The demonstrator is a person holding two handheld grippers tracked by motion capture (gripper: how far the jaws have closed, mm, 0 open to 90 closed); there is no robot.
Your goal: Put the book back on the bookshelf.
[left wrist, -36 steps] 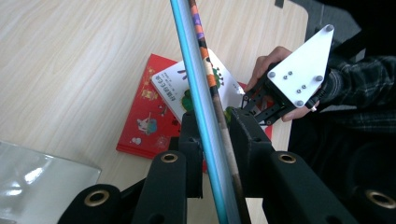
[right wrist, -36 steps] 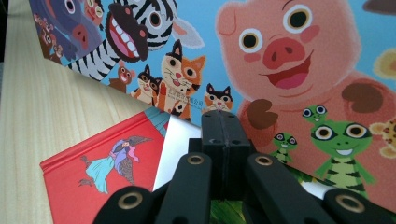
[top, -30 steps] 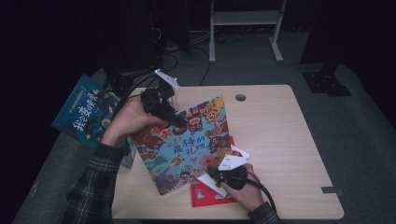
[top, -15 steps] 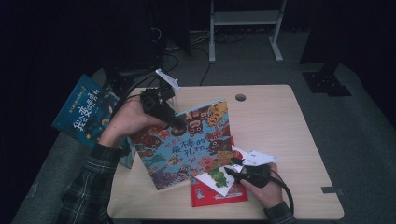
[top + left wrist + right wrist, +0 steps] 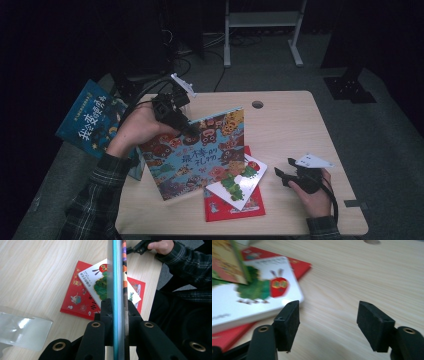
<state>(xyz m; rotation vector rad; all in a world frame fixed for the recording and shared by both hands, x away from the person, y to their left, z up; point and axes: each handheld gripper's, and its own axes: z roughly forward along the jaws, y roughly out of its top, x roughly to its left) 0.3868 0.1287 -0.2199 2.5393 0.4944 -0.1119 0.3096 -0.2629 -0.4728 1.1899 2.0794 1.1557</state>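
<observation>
My left gripper is shut on the top edge of a colourful picture book and holds it tilted above the table. In the left gripper view the book's edge runs straight up between the pads. A white caterpillar book lies on a red book by the front edge. My right gripper sits low to the right of the white book; its jaws have just been opening and stand open over bare wood with nothing between them.
The wooden table has a round cable hole at the back. A blue book lies off the table's left side on a grey surface. A clear plastic piece lies on the wood in the left gripper view.
My right gripper let go of the white book's area, slid right along the table and opened. The colourful book in my left gripper stands a little more upright.
</observation>
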